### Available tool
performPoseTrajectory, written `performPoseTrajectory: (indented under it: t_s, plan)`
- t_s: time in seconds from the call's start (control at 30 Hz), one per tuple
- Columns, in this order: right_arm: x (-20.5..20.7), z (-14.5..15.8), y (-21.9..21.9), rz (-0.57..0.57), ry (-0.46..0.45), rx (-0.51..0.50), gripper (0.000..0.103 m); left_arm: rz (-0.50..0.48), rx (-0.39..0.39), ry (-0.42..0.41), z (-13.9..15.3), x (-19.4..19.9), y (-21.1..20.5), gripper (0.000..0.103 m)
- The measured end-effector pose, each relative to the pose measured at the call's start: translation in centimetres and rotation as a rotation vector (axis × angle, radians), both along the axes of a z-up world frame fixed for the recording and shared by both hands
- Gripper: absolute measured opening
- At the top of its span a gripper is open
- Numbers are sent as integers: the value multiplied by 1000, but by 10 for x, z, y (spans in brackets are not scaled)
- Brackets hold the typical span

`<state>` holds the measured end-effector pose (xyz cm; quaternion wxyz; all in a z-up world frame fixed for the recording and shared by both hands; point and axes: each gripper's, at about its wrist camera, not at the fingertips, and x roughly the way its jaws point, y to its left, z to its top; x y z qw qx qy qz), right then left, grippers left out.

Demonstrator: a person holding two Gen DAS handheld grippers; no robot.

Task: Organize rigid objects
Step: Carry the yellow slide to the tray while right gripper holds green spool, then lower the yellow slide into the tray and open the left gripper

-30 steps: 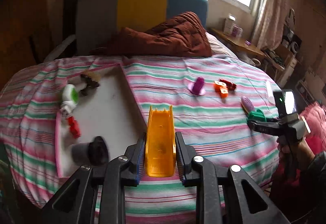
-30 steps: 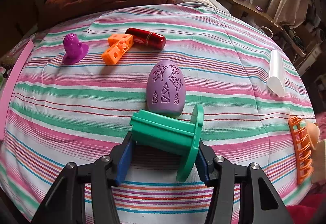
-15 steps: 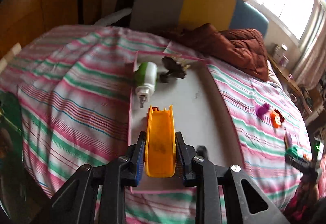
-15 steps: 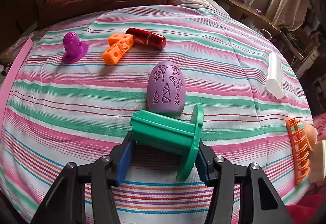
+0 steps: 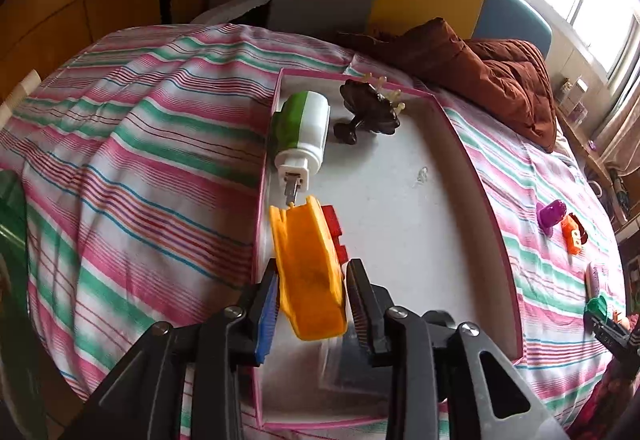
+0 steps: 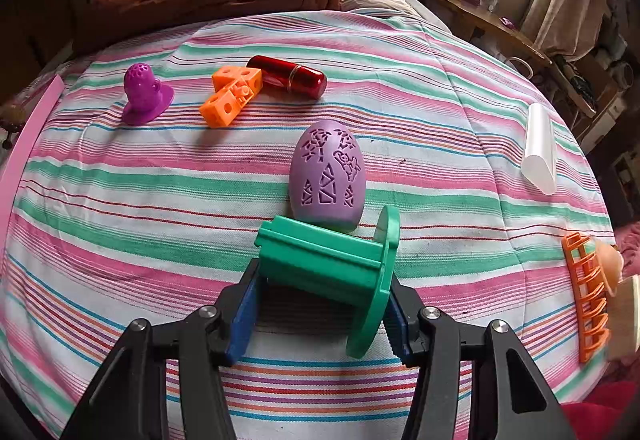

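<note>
The left gripper (image 5: 310, 304) stood over the near left corner of the pink-rimmed tray (image 5: 460, 144), and its jaws had just been opening, with the orange chute piece (image 5: 308, 272) between them. A gap showed on the right-hand side of the piece, so the pads appeared no longer to press it; the piece seemed released or nearly so. Its long axis ran straight away from the jaws, tilted slightly leftward, its far end close to the plug of the green-and-white device (image 5: 304, 128) and lying partly over a red block (image 5: 334, 228). A dark brown figure (image 5: 368, 108) lay further up the tray. The right gripper (image 6: 320, 308) was closed on the green spool (image 6: 332, 264), gripping it end to end, the spool's axis lying across the jaws, the flange on the right. It hovered above the striped bedspread (image 6: 120, 200), well apart from the tray. The left hand was therefore the nearer to the tray; in my judgement its withdrawal should run back along the chute's length.
</note>
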<state>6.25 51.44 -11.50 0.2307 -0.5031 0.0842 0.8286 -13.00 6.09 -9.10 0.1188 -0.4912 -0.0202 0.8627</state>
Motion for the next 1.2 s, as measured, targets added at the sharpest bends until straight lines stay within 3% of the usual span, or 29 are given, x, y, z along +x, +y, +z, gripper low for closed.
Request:
performPoseTrajectory:
  t_s: [0.57,0.8,1.2]
  plan:
    - [0,0,2,3,-2,10,55,-7,-47,77,29,41,-7,34]
    - [-1,0,0,4,-3,23,55,-32,-86,150,47,61,1,34]
    - [-2,0,-5,6,0,47,55,-44,-94,162,53,73,2,34]
